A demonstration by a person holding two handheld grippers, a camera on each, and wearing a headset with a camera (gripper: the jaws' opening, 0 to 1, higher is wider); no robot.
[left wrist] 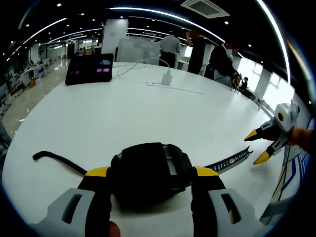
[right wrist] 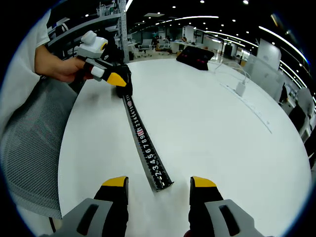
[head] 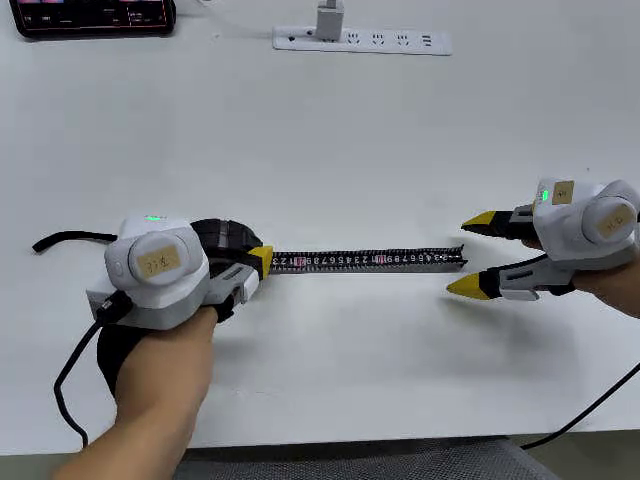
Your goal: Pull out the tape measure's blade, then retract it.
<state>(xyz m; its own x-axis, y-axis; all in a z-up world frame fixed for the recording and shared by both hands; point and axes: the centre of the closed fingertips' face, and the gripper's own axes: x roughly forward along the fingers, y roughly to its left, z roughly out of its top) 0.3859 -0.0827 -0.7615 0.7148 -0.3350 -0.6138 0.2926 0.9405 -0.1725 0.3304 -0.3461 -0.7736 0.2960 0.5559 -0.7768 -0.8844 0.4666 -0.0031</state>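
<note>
A black tape measure case [head: 228, 241] [left wrist: 150, 169] sits on the white table, held between the yellow-tipped fingers of my left gripper [head: 255, 262] [left wrist: 152, 173], which is shut on it. Its black blade [head: 368, 260] [right wrist: 144, 146] [left wrist: 228, 161] lies pulled out flat on the table towards the right. The blade's end hook [right wrist: 163, 185] rests just in front of my right gripper [head: 474, 255] [right wrist: 160, 182], which is open and apart from it. A black wrist strap [head: 70, 239] [left wrist: 58, 159] trails left from the case.
A white power strip [head: 362, 40] with a plugged-in adapter [head: 330, 20] lies at the far edge. A dark tablet [head: 92, 15] stands at the far left corner. Cables hang off the table's near edge. People stand far behind the table in the left gripper view.
</note>
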